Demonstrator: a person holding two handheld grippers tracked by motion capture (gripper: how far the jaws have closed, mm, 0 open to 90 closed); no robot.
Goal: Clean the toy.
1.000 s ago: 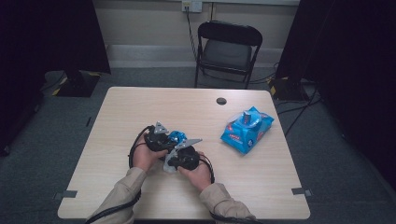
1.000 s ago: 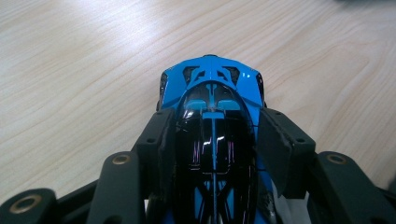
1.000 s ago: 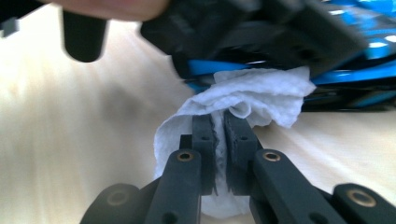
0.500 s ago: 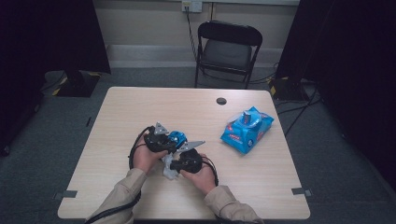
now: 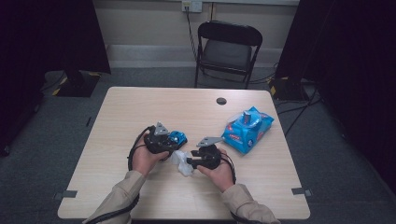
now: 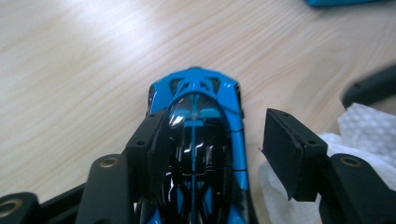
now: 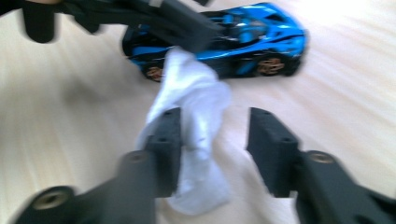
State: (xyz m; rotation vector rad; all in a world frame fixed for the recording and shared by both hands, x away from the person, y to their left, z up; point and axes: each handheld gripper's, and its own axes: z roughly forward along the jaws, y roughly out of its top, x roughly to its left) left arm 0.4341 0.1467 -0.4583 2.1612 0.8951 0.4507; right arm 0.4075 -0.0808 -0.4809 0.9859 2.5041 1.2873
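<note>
- Toy car (image 6: 201,140) is sitting on the table (image 5: 140,107) between the left gripper's (image 5: 175,140) jaws, which have just been opening; one pad is touching its side, the other standing clear, so it could be rolling away.
- White wipe (image 7: 194,116) is lying between the right gripper's (image 7: 212,135) jaws, which have just been opening and are no longer pinching it; it could be dropping short of the car.

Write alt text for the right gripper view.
A crumpled white wipe lies between the right tongs, whose jaws have just been opening, one pad against it, the other clear. Beyond sits a blue toy car on the wooden table, the left tongs over it.
</note>
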